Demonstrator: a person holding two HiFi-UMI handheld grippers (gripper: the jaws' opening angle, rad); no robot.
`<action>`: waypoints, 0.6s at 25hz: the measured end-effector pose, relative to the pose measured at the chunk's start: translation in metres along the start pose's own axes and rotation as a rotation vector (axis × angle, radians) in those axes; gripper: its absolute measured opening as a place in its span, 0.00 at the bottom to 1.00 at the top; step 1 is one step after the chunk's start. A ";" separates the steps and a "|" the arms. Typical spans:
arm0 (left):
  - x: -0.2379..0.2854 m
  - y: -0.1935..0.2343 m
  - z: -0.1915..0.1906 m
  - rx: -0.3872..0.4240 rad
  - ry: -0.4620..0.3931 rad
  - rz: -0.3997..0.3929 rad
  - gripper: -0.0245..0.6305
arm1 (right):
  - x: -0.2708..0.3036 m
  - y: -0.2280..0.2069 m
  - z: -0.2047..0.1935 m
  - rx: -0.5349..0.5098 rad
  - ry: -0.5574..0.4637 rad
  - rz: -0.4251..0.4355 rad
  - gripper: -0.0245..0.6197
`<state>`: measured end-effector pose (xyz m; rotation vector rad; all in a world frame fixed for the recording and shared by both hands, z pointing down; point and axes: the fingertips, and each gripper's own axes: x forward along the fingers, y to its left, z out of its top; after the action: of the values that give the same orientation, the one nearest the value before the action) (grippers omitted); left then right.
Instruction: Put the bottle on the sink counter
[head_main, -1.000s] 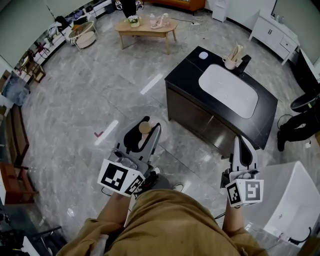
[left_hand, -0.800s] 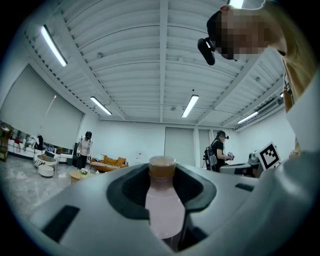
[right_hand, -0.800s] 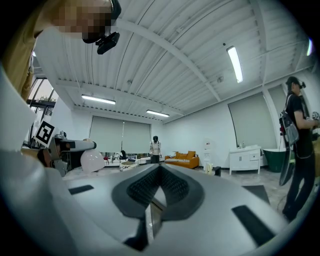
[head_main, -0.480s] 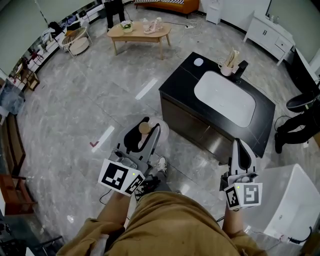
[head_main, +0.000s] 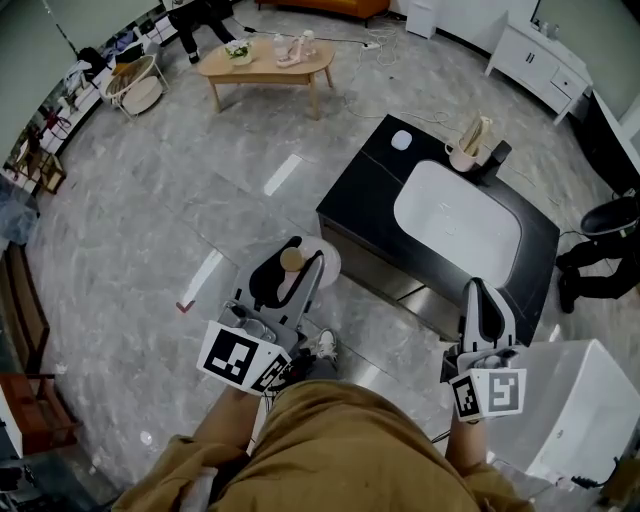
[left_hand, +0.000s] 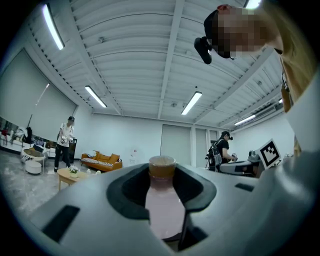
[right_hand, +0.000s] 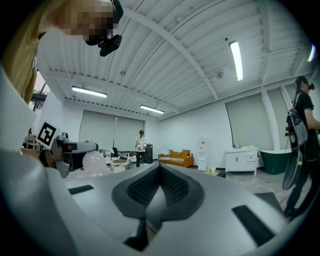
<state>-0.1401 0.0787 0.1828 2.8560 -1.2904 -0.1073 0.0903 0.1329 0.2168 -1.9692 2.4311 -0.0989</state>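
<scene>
A pale pink bottle (left_hand: 162, 202) with a brown cap (head_main: 291, 259) stands upright between the jaws of my left gripper (head_main: 292, 270), which is shut on it and points level. In the head view it hangs over the grey floor, short of the near left corner of the black sink counter (head_main: 362, 197). The white basin (head_main: 458, 224) is set into that counter. My right gripper (head_main: 484, 310) is shut with nothing in it, and sits by the counter's near right corner.
On the counter's far edge stand a beige cup of utensils (head_main: 467, 150), a black tap (head_main: 496, 158) and a small white disc (head_main: 401, 140). A white tub (head_main: 588, 410) lies at lower right. A wooden coffee table (head_main: 264, 66) stands far back. People (left_hand: 65, 141) stand in the room.
Both grippers have travelled forward with me toward the sink counter, which now sits lower and closer in the head view. The bottle stays in the left jaws.
</scene>
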 end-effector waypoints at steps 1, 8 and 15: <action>0.007 0.007 0.000 -0.002 -0.001 -0.008 0.24 | 0.010 0.000 0.001 -0.002 0.001 -0.004 0.04; 0.046 0.052 -0.001 -0.013 -0.015 -0.068 0.24 | 0.061 0.004 0.009 -0.020 0.002 -0.051 0.04; 0.066 0.073 -0.003 -0.032 -0.019 -0.102 0.24 | 0.078 0.005 0.012 -0.035 0.015 -0.087 0.04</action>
<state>-0.1507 -0.0192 0.1846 2.8997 -1.1354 -0.1552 0.0701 0.0576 0.2074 -2.0966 2.3722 -0.0726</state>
